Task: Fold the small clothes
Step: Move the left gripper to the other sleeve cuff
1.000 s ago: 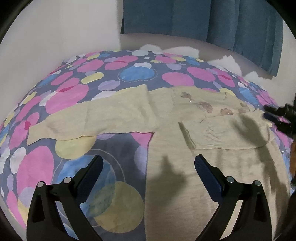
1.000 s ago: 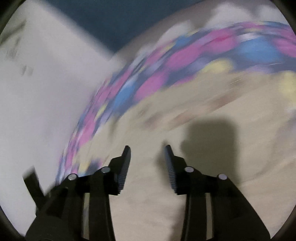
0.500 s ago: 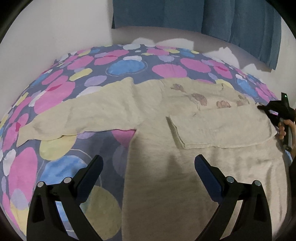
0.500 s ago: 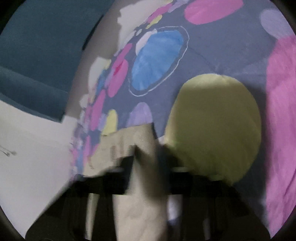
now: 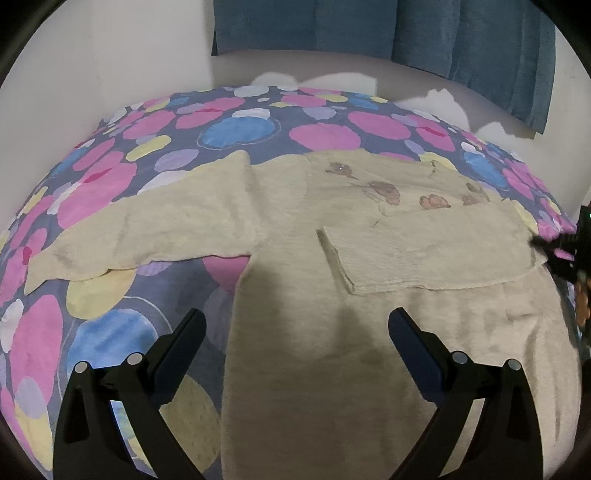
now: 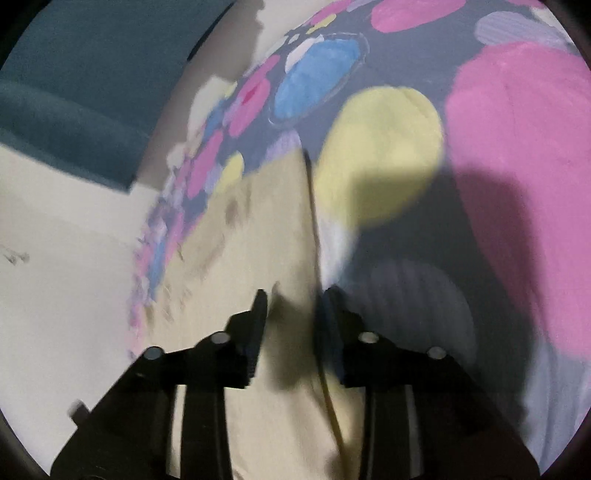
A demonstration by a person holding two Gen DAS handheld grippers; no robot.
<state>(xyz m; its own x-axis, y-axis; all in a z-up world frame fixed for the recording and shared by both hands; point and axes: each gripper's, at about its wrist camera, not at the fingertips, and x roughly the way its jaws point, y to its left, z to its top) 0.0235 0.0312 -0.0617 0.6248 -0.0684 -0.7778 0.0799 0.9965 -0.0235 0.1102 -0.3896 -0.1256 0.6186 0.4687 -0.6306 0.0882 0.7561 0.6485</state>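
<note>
Garment: a cream knitted long-sleeved sweater [image 5: 295,295] with brown figures near the neck lay flat on the bed, ahead of and under the left gripper's fingers.
Sleeves: one sleeve [image 5: 147,229] stretched out beyond the left finger; the other sleeve [image 5: 424,251] was folded across the chest, ahead of the right finger.
Left gripper [image 5: 295,321]: fingers spread wide, holding nothing, hovering above the sweater's lower body.
Right gripper [image 6: 293,299]: fingers drawn narrow, pinching the sweater's side edge; the picture was blurred.
Bed cover: a grey-blue sheet [image 5: 229,129] with pink, blue and yellow blotches lay beyond both pairs of fingers.
Backdrop: a dark teal curtain [image 5: 388,26] hung on a pale wall, far past the fingertips.
</note>
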